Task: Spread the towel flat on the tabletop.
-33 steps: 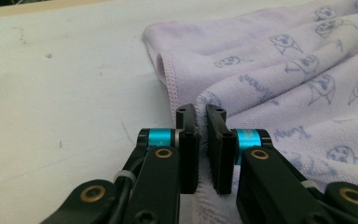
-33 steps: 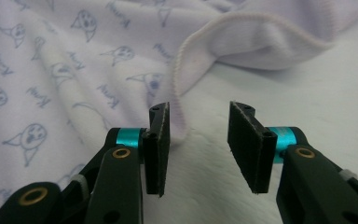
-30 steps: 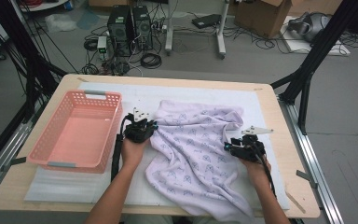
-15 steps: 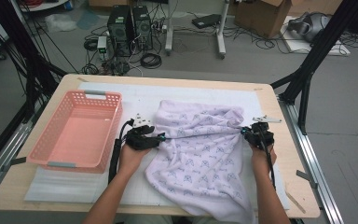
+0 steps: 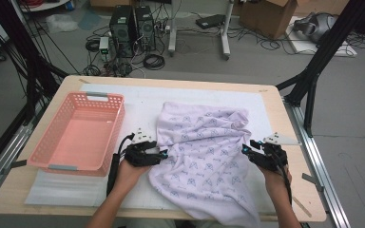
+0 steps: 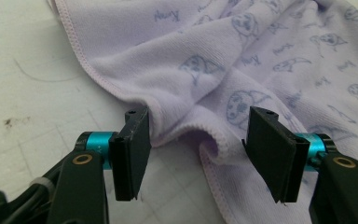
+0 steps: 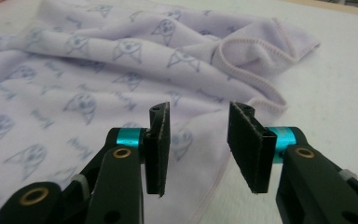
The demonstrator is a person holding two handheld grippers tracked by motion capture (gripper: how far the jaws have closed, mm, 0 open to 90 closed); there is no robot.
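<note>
Left gripper: jaws wide apart, nothing clamped. A folded hem of the towel bulges up between the jaws, its stitched edge just ahead of the tips. Right gripper: jaws moderately open, empty, hovering over the towel's right edge; hem runs under and just ahead of the tips.

Risks, as judged:
- Left: the fold between the jaws is doubled, so closing here could catch two layers, or only the loose lip, which would slip out on lifting.
- Right: the jaws sit near the very edge. A shallow bite on the hem alone may pull free, or the tips may close on the mat beside it.
- Uneven grips would drag the towel askew; its near part already hangs over the table edge and could slide off.

Towel: pale lilac terry, blue printed motifs, stitched hem, rumpled with ridges and a curled corner beyond the right gripper. It lies between the two grippers. Pink basket sits outboard of the left gripper, empty.
</note>
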